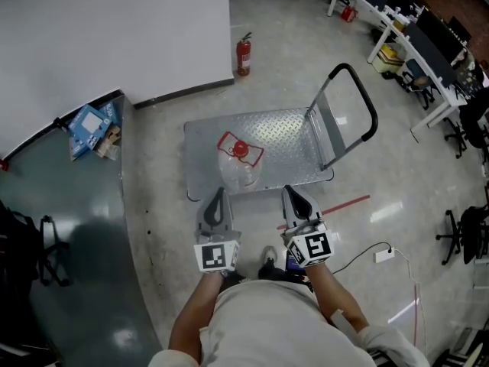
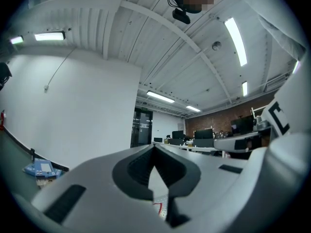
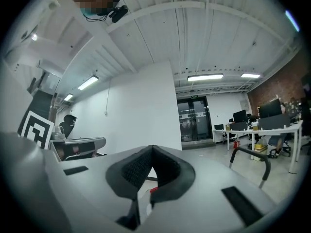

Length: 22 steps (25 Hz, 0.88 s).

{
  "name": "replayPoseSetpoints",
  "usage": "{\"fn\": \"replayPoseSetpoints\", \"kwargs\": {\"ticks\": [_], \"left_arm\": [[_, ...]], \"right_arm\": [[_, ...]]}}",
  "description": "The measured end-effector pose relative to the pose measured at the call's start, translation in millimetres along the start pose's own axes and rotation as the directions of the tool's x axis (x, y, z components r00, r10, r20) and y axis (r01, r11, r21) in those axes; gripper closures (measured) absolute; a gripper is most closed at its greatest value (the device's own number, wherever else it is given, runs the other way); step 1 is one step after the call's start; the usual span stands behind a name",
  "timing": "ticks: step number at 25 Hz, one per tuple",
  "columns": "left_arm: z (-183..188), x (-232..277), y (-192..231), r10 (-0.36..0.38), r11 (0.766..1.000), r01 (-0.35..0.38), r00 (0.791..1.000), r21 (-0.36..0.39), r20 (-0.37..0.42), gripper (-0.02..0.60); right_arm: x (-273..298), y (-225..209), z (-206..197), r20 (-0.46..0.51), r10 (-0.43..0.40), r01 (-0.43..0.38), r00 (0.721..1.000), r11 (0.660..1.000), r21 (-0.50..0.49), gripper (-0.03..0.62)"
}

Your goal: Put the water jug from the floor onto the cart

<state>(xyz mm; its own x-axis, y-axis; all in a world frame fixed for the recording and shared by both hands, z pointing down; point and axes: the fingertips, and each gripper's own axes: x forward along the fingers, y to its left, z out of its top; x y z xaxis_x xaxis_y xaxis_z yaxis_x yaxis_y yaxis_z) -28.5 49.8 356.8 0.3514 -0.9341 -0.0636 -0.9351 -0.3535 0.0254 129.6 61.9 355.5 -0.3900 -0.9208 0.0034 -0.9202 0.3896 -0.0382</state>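
Polished grey concrete floor [image 1: 397, 197], crossed by a red tape strip [image 1: 344, 203], with a white power strip [image 1: 383, 255] lying near it. A fire extinguisher [image 1: 243, 54] stands by the white wall [image 1: 114, 29]. White desks [image 1: 403, 35] and black chairs [image 1: 466, 234] line the right side. Ceiling tube lights [image 2: 235, 38] are lit. A brick wall [image 2: 228, 120] and glass doors [image 3: 194, 119] close the far end.

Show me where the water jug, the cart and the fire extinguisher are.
water jug [image 1: 238, 176], head view, on its clear body.
cart [image 1: 286, 138], head view, on the bare metal deck.
fire extinguisher [image 1: 243, 56], head view, on its red cylinder.
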Motion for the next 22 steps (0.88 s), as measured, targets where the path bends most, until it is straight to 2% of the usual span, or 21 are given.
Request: {"fn": "replayPoseSetpoints", "kwargs": {"ticks": [22], "left_arm": [[12,-11,-25,-0.035,0.999,0.035,0.999,0.004,0.022,0.578]], "right_arm": [[-29,4,-5,-0.002,0.028,-0.028,1.0,0.999,0.03,0.582]]}}
